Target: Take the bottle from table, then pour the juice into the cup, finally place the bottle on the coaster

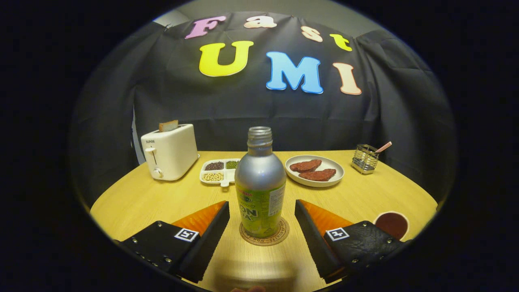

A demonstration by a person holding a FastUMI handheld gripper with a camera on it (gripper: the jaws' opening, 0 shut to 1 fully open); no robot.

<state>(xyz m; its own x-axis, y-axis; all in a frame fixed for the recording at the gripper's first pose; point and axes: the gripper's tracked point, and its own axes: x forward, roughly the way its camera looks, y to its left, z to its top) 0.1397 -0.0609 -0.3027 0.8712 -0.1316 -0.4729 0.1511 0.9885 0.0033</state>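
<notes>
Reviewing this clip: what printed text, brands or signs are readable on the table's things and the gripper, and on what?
"SUPOR": on the toaster, upper front corner.
Bottle label: print wraps out of sight and the small lines blur; not readable whole.
Coaster rim lettering: too small to read.
Open gripper, fingers either side of the bottle: one square coded marker on each, no words.
</notes>
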